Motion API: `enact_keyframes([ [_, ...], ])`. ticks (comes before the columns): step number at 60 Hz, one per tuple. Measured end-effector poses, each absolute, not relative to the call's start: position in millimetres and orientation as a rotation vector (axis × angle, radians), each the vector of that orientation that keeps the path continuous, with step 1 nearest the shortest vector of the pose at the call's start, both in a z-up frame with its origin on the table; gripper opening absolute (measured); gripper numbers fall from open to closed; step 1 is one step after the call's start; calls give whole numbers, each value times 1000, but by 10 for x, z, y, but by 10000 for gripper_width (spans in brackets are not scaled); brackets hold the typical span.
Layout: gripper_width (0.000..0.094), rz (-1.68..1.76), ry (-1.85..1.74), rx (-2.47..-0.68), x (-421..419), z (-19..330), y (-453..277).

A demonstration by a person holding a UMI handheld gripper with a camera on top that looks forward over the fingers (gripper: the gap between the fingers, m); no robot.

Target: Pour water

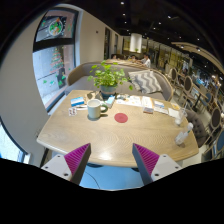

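Note:
A white mug (95,109) stands on the light wooden table (100,140), toward its far left part. A red round coaster (121,118) lies just right of the mug. At the table's right end stands a white bottle-like container (183,133). My gripper (112,160) hangs over the table's near edge, well short of the mug. Its two fingers with magenta pads (77,157) stand wide apart and nothing is between them.
A potted green plant (107,78) stands behind the mug. Booklets and papers (150,104) lie on the far right part of the table, a small blue card (77,102) at the far left. Cushioned seating (145,80) and a window (50,65) lie beyond.

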State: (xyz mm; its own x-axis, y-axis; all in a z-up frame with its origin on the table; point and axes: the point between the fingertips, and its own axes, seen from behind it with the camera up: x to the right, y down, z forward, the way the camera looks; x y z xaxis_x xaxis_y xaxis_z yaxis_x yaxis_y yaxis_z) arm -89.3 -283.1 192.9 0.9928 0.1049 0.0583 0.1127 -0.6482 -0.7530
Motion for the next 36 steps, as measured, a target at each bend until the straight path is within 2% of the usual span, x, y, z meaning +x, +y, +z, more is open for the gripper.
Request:
enact_keyframes([
  [8, 855, -6, -123, -2283, -612, 1874, -2808],
  [16, 855, -18, -112, -2277, 17, 1757, -2804],
  [36, 850, -41, -54, -2288, 1852, 1187, -2779],
])
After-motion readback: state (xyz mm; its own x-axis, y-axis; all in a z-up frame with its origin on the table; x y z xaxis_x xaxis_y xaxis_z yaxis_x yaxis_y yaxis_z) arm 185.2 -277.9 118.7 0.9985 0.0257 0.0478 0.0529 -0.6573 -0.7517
